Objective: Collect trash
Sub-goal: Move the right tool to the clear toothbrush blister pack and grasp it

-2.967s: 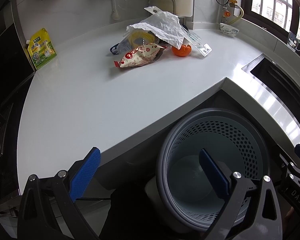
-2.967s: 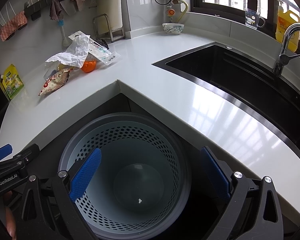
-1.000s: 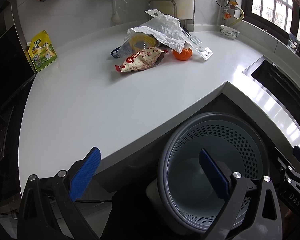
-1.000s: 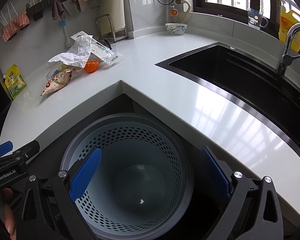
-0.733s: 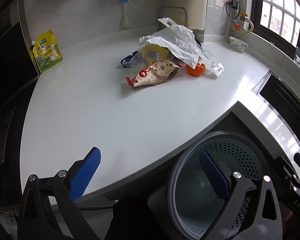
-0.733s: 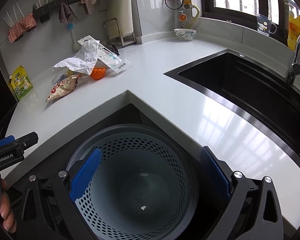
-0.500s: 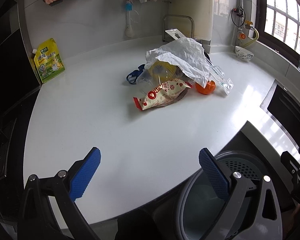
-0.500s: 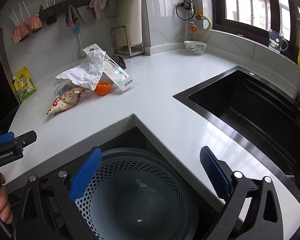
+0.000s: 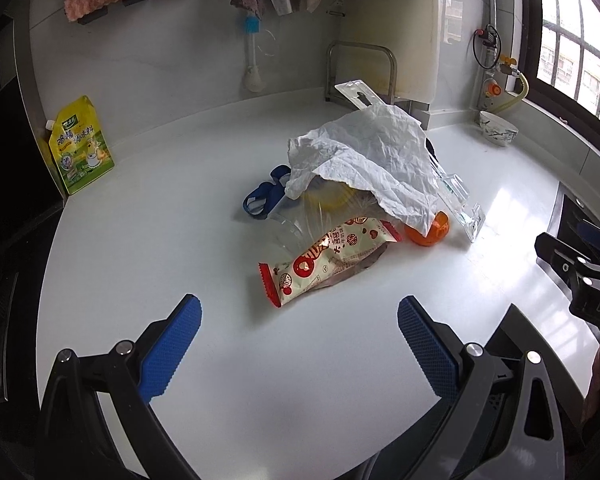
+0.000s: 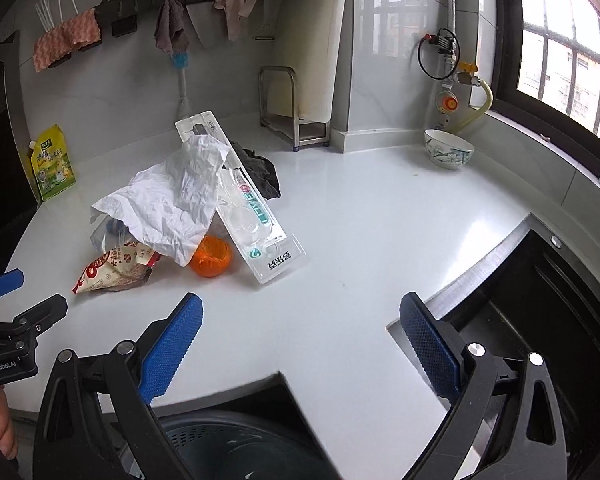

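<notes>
A heap of trash lies on the white counter [image 9: 180, 264]: crumpled white paper [image 9: 368, 156] [image 10: 172, 204], a red-and-white snack wrapper [image 9: 328, 260] [image 10: 112, 268], an orange peel [image 9: 428, 232] [image 10: 211, 256], a clear toothbrush blister pack [image 10: 256, 220] [image 9: 456, 196], a clear plastic bag and a blue strap [image 9: 262, 196]. My left gripper [image 9: 298, 340] is open, short of the wrapper. My right gripper [image 10: 300, 340] is open too, nearer than the peel and the pack. The grey perforated bin [image 10: 220, 448] sits below the counter corner.
A black sink [image 10: 540, 312] opens at the right. A yellow seasoning pouch [image 9: 80, 146] leans at the far left wall. A bowl [image 10: 449, 149] stands near the window, a metal rack [image 10: 292, 112] at the back. Cloths hang on a wall rail.
Both grippers rose from over the bin and tilted toward the counter. The trash heap now looms larger and nearer; the bin has dropped almost out of view.
</notes>
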